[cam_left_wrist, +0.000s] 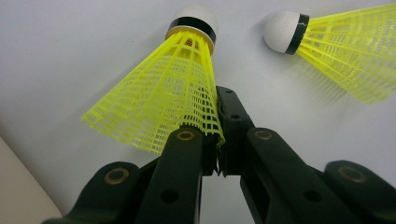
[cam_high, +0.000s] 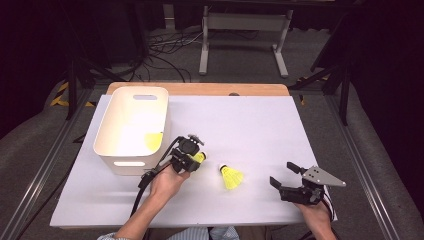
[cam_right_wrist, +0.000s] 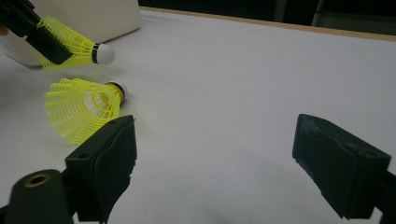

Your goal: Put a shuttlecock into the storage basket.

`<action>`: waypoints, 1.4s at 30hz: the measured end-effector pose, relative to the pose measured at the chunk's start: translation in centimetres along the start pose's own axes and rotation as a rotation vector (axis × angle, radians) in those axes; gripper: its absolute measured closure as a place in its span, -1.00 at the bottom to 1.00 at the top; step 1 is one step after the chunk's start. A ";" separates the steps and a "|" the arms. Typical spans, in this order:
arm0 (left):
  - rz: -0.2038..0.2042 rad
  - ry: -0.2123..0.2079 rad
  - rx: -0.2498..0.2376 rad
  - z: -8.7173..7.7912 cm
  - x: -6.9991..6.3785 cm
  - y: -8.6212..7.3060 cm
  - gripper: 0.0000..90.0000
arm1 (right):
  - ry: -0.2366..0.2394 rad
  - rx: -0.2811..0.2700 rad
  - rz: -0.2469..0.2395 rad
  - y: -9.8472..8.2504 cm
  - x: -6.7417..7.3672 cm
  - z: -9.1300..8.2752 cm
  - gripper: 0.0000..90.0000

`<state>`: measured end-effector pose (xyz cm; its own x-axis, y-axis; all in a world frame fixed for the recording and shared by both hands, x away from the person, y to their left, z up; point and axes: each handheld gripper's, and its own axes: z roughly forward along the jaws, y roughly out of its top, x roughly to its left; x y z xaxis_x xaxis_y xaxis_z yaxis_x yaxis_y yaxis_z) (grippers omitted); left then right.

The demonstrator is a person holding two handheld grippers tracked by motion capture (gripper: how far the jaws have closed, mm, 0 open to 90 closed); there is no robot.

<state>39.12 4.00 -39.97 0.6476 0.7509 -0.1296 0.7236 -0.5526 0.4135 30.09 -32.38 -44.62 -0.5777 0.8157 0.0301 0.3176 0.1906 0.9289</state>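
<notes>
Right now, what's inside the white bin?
One yellow shuttlecock lies against the right wall of the bin. The near wall hides the floor strip just behind it.

Yellow mesh-skirted shuttlecock [cam_left_wrist: 168,100] with white cork and black band, pinched by its skirt edge in the left tongs [cam_left_wrist: 218,140], lifted just right of the white bin [cam_high: 131,127]. A second, identical shuttlecock [cam_high: 231,177] lies on its side farther right.

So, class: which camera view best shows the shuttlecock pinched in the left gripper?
The left gripper view: the held shuttlecock is close, its skirt pinched. The right gripper view shows it small at the edge; the high view gives a yellow glimpse.
</notes>
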 end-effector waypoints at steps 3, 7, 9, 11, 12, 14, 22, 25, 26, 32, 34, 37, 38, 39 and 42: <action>0.004 0.004 0.000 -0.1 -0.1 0.1 0.95 | 0.000 0.000 0.000 0.0 0.0 0.0 -0.68; 0.006 0.007 -0.009 -0.4 -0.2 0.3 0.95 | 0.001 0.000 -0.001 0.0 0.0 0.0 -0.68; 0.012 0.007 -0.010 -0.6 -0.3 0.4 0.96 | 0.000 0.001 -0.001 0.0 0.0 0.0 -0.68; 0.014 0.010 -0.014 -0.7 -0.3 0.5 0.95 | 0.001 0.000 -0.002 0.0 0.0 0.0 -0.68; 0.015 0.009 -0.014 -0.8 -0.3 0.5 0.95 | 0.001 0.001 -0.002 0.0 0.0 0.0 -0.68; 0.012 0.013 -0.016 -0.9 -0.3 0.6 0.95 | 0.001 0.002 -0.004 0.0 0.0 0.0 -0.68; 0.018 0.015 -0.017 -1.2 -0.4 0.8 0.96 | 0.002 0.003 -0.005 0.0 0.1 0.0 -0.68; 0.022 0.021 -0.019 -1.4 -0.5 1.0 0.96 | 0.002 0.003 -0.007 0.0 0.1 0.0 -0.68; 0.022 0.022 -0.019 -1.5 -0.5 1.1 0.96 | 0.002 0.004 -0.007 0.0 0.1 0.0 -0.68; 0.032 0.027 -0.028 -2.0 -0.8 1.4 0.96 | 0.002 0.003 -0.006 0.0 0.1 0.0 -0.68; 0.032 0.026 -0.029 -2.0 -0.8 1.5 0.96 | 0.002 0.004 -0.005 0.0 0.1 0.0 -0.68; 0.033 0.025 -0.030 -2.2 -0.8 1.6 0.96 | 0.003 0.004 -0.005 0.0 0.1 0.0 -0.68; 0.031 0.024 -0.028 -2.2 -0.7 1.6 0.96 | 0.003 0.004 -0.006 0.0 0.1 0.0 -0.68; 0.031 0.024 -0.028 -2.2 -0.7 1.6 0.96 | 0.003 0.004 -0.006 0.0 0.1 0.0 -0.68; 0.034 0.029 -0.031 -2.5 -0.7 1.7 0.96 | 0.003 0.003 -0.006 0.0 0.1 0.0 -0.68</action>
<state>39.33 3.46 -36.97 0.6640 0.7424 -0.0894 0.6934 -0.5666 0.4451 30.09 -32.31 -44.63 -0.5821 0.8127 0.0253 0.3165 0.1978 0.9278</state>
